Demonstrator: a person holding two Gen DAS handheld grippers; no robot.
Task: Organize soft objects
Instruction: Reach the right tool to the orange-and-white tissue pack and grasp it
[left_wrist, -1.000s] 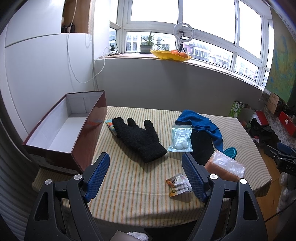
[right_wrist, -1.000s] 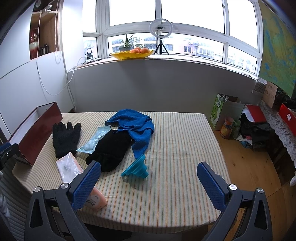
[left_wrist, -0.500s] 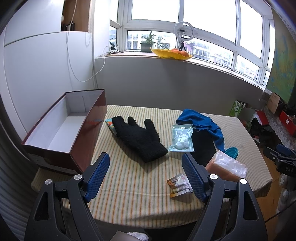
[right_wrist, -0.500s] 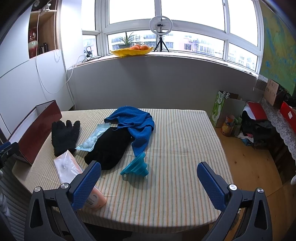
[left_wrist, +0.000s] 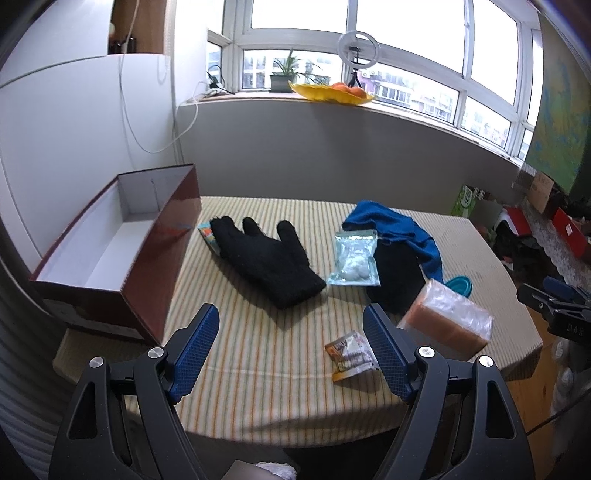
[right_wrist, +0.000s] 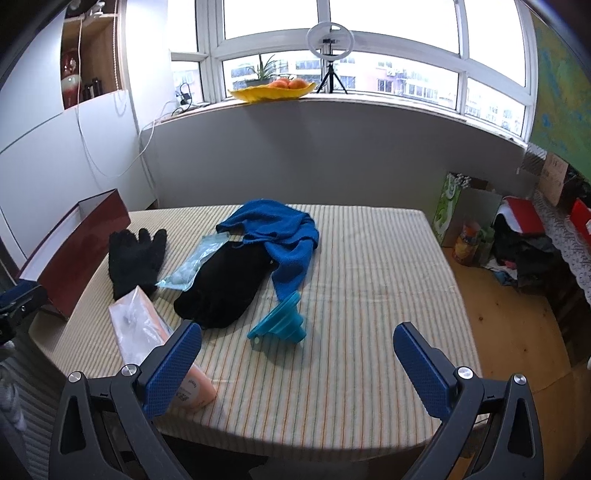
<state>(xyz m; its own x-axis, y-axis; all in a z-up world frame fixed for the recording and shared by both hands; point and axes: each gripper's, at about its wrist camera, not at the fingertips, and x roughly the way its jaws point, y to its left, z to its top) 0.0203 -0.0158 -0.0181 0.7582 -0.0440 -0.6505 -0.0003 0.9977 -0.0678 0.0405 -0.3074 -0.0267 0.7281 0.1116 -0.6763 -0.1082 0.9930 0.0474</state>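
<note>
A black fuzzy glove (left_wrist: 266, 258) (right_wrist: 135, 258) lies flat on the striped table, right of an open dark-red box (left_wrist: 114, 243) (right_wrist: 74, 254) with a white inside. A second black glove (left_wrist: 397, 277) (right_wrist: 225, 288) lies partly under a crumpled blue cloth (left_wrist: 395, 229) (right_wrist: 280, 232). My left gripper (left_wrist: 291, 343) is open and empty, above the table's near edge, short of the first glove. My right gripper (right_wrist: 297, 358) is open and empty above the near right part of the table.
A clear bag of cotton balls (left_wrist: 354, 258) (right_wrist: 192, 266) lies between the gloves. An orange wrapped pack (left_wrist: 447, 321) (right_wrist: 159, 339), a blue collapsible funnel (right_wrist: 279, 321) (left_wrist: 460, 285), a small snack packet (left_wrist: 349, 354) and a colourful packet (left_wrist: 207, 236) by the box also lie there.
Both views have shifted slightly, with the table a little lower in frame. Nothing on the table has moved and both grippers stay open.
</note>
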